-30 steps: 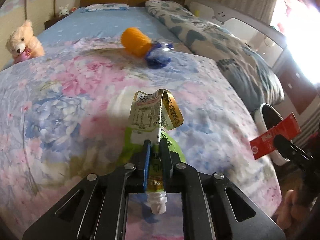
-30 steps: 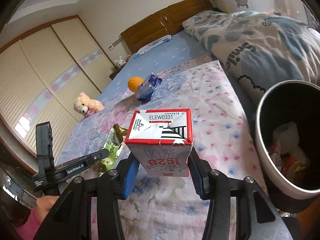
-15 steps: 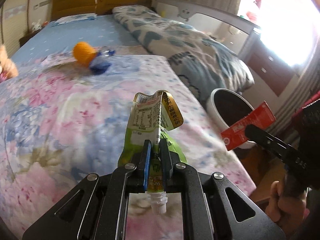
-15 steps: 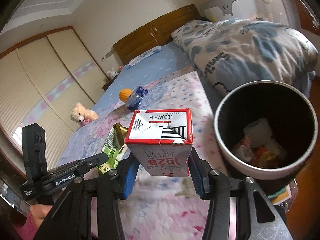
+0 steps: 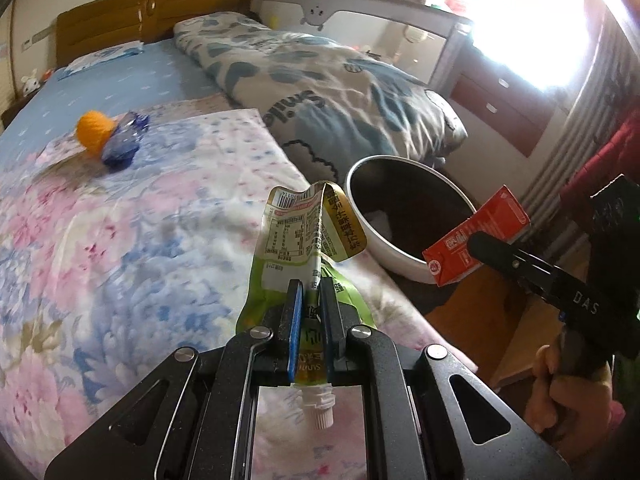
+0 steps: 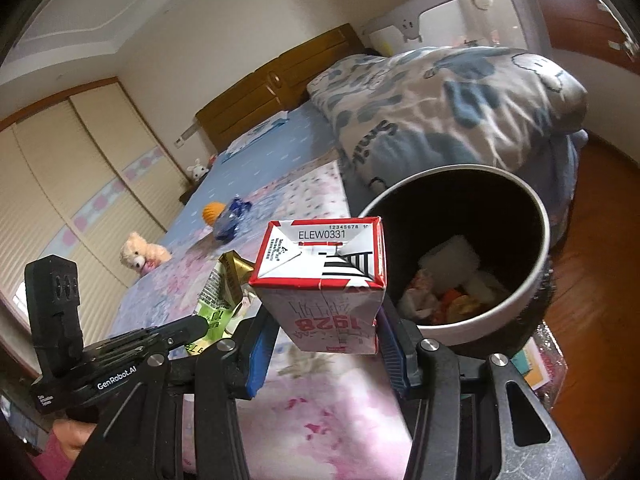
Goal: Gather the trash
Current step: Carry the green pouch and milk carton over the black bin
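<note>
Left tongs (image 5: 308, 300): clenched on green drink pouch (image 5: 304, 240), blue pads pinching it near the spout end; white spout pokes back out behind the pads, crumpled top with label stands up ahead of the tips.
Right tongs (image 6: 326, 340): clamped on red-and-white carton (image 6: 324, 284), one blue pad on each side face; carton held with a folded end toward the camera, printed code on it.
Carton in the left view: red carton (image 5: 476, 240) in the right tongs (image 5: 486, 246), off to the right of the left tongs, in front of the bin's near rim.
Pouch in the right view: pouch (image 6: 218, 300) and left tongs (image 6: 192, 326) sit just left of the carton, lower.
Trash bin (image 6: 516, 312): round, white outside, dark inside, standing off the edge of the bed; ahead and right of the right tongs, ahead-right of the left tongs (image 5: 384, 256). Paper and scraps lying at the bottom.
Bed (image 5: 132, 216): floral cover under both tongs.
Orange ball (image 5: 94, 132): far ahead-left of the left tongs, on the bed, touching blue wrapper (image 5: 124, 144).
Teddy bear (image 6: 142, 254): far left of the right tongs, on the bed.
Rolled quilt (image 5: 328, 92): beyond the bin, along the bed's far side.
Hands: person's right hand (image 5: 568, 396) gripping the right tool's handle.
</note>
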Tool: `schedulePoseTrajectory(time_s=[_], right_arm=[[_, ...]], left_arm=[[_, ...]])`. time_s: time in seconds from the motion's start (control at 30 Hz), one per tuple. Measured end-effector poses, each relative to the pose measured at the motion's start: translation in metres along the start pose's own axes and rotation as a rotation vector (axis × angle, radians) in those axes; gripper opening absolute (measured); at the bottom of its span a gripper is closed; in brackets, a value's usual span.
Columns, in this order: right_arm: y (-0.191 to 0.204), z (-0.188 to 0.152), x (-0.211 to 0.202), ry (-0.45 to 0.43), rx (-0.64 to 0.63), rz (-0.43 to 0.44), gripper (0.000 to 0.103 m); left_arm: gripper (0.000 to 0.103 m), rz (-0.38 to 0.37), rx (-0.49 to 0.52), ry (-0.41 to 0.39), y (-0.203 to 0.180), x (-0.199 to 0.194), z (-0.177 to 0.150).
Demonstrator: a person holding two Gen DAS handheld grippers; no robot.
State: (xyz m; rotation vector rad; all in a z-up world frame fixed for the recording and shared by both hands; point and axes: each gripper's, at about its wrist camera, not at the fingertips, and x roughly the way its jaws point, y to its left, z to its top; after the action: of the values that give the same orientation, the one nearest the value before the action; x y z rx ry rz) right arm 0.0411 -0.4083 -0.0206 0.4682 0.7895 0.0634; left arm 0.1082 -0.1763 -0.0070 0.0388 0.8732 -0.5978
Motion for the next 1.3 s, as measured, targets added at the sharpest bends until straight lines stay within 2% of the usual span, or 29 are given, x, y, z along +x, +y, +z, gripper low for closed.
schedulePoseTrajectory(time_s=[0.7,1.3], right_arm=[[-0.044,0.025,-0.006,-0.033,0.034,-0.085,0.048],[-0.066,0.038,0.008,-0.020,0.048,-0.109,0.048]], left_arm=[[0.008,-0.052,0.076,0.019,-0.044,0.039,0.038],[0.008,-0.070,0.101,0.045,-0.069,0.066,0.058]])
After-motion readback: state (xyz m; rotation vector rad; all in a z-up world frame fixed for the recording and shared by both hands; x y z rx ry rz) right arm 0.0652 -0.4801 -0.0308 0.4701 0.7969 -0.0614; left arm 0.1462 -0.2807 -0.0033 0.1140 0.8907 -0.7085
